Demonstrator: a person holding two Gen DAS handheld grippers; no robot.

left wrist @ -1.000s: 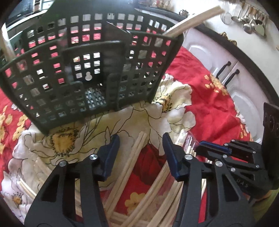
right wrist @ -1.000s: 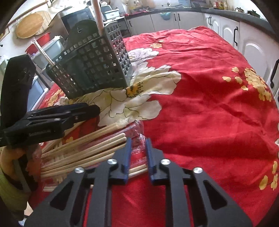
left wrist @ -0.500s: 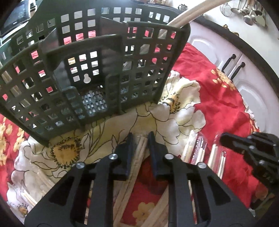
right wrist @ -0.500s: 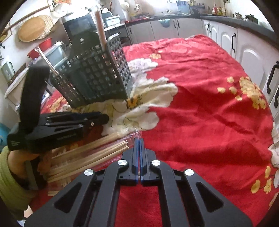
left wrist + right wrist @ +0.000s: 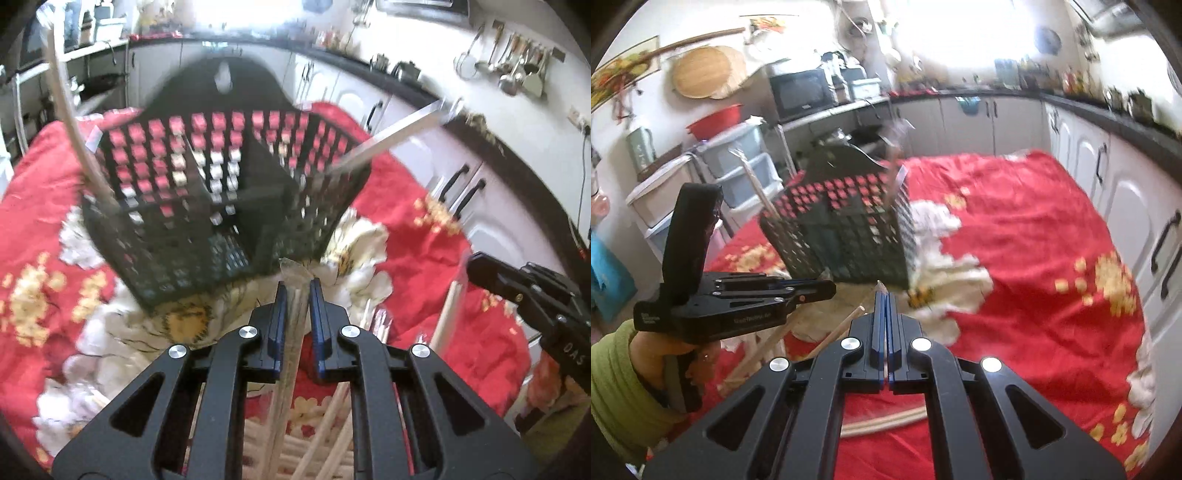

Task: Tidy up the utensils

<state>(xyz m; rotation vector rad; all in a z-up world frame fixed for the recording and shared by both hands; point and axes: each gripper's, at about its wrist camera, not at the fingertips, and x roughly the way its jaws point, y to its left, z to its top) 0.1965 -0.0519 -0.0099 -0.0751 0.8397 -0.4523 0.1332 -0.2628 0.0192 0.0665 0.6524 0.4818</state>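
Chopsticks (image 5: 291, 376) in a clear sleeve sit clamped in our left gripper (image 5: 296, 295), near the dark basket (image 5: 221, 192) on the red cloth (image 5: 1015, 258). Our right gripper (image 5: 885, 306), jaws together, pinches a sleeve's tip. A second ago both stood open over the pile; both have since risen.

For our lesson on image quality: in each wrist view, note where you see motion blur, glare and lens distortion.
Left wrist view: the dark plastic lattice basket is motion-smeared, the black left gripper sharp, the window behind blown out. Right wrist view: the basket and red floral cloth blur, the window glares, cabinets bow at the rim.
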